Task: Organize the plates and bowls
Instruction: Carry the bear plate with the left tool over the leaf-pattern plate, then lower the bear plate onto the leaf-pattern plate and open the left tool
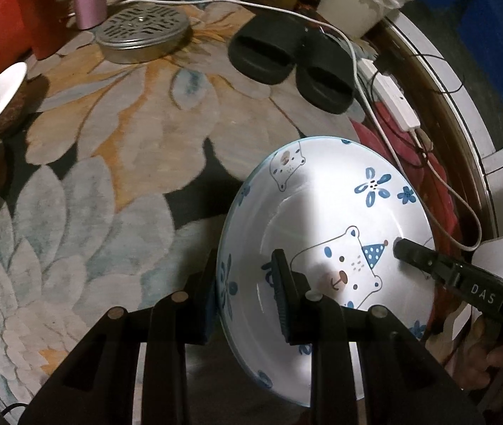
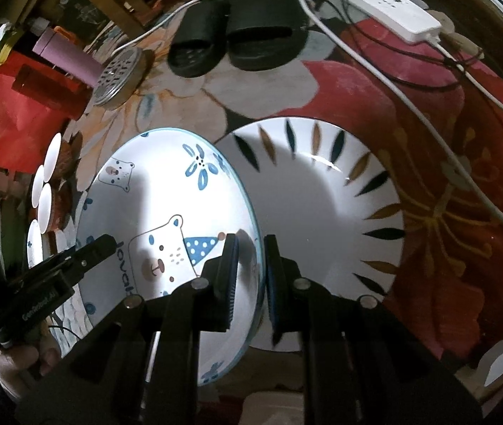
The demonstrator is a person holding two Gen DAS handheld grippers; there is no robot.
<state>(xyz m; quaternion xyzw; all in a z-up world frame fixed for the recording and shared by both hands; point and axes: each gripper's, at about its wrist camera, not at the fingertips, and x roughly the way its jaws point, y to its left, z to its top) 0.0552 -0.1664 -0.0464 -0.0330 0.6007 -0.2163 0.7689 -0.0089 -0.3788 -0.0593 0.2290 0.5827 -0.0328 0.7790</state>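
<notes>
Both grippers clamped one bear-print plate (image 2: 166,212): left gripper (image 1: 247,294) on its nine o'clock rim, right gripper (image 2: 251,276) at three o'clock, above a leaf-rimmed plate (image 2: 322,191).

The room is dim, with light falling from above and somewhat behind the cameras, so the white bear plate (image 1: 322,219) glows almost overexposed while the floral rug (image 1: 109,163) stays muted. Soft gripper-shaped shadows cross the bear plate and the leaf-rimmed plate (image 2: 322,212), which carries a small glint on its inner rim. Fisheye bending curves every edge into black corners; the far clutter looks soft, perhaps from slight motion blur.
</notes>
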